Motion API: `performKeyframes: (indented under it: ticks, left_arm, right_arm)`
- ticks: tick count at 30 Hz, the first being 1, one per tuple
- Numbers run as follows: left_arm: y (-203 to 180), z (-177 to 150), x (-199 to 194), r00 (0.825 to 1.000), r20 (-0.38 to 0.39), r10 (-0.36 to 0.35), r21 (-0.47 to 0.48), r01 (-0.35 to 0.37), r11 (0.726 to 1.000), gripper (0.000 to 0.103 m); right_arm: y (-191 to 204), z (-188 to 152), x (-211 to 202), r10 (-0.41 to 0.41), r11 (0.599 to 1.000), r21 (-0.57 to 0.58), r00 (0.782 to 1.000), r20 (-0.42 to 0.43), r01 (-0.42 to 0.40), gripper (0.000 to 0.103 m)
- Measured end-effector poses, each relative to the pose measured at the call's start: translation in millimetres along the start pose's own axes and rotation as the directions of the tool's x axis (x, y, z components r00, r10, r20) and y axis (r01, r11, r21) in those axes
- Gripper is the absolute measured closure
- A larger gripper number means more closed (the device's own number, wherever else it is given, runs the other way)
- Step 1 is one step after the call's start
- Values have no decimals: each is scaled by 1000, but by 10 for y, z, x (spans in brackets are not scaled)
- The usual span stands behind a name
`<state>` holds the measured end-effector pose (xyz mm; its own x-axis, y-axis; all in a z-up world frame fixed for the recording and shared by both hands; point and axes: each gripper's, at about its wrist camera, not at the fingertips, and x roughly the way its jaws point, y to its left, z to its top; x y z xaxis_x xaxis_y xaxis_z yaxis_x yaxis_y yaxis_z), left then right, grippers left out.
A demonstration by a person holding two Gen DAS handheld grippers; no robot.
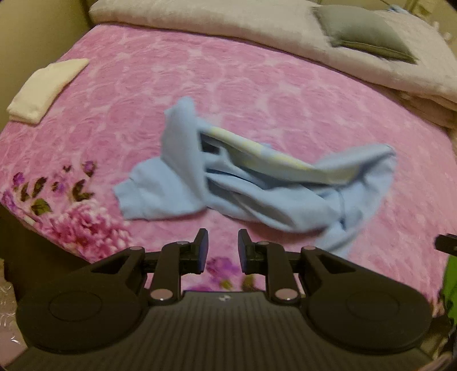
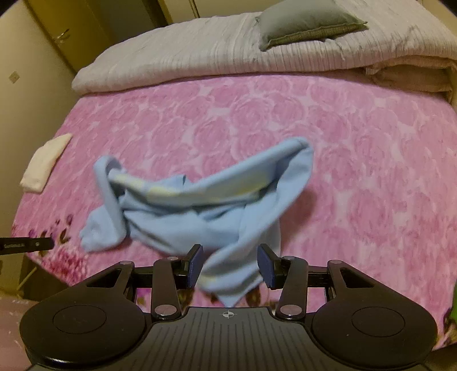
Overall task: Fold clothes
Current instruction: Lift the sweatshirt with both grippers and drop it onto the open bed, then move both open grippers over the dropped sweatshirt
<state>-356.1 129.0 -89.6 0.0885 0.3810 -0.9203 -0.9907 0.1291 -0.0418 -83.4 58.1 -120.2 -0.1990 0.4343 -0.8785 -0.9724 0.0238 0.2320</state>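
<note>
A crumpled light blue garment (image 1: 257,197) with a pale yellow band lies in a blurred heap on the pink floral blanket (image 1: 228,71). My left gripper (image 1: 222,242) is open just short of its near edge, with nothing between the fingers. In the right wrist view the same garment (image 2: 182,219) reaches down to my right gripper (image 2: 230,254). That gripper is open wide, and a loose corner of the cloth hangs between the fingers without being clamped.
A folded cream cloth (image 1: 45,88) rests near the bed's left edge, also visible as the cream cloth (image 2: 45,162). A beige quilt (image 2: 200,57) with a grey pillow (image 2: 305,22) spans the far end. A wardrobe door (image 2: 57,37) stands at the left.
</note>
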Motion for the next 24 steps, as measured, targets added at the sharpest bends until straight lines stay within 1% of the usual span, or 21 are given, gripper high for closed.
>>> performKeyframes:
  ticks: [4, 8, 16, 18, 24]
  left_arm:
    - [-247, -221, -234, 999, 42, 11, 57, -14, 998, 82]
    - [-352, -524, -460, 996, 79, 36, 76, -42, 996, 79]
    - [-332, -1039, -669, 996, 68, 59, 67, -63, 996, 78]
    - [-311, -1130, -722, 996, 71, 60, 62, -65, 996, 78]
    - [-237, -1313, -865, 993, 92, 72, 52, -77, 996, 78]
  right_arm:
    - [-18, -258, -210, 4, 1000, -8, 1000, 17, -4, 57]
    - [-8, -543, -323, 9, 1000, -26, 1000, 19, -8, 57]
    - [107, -1128, -462, 23, 999, -44, 1000, -13, -23, 57]
    - [150, -1213, -487, 24, 999, -48, 999, -24, -25, 57]
    - [321, -1340, -577, 40, 996, -79, 999, -11, -40, 57]
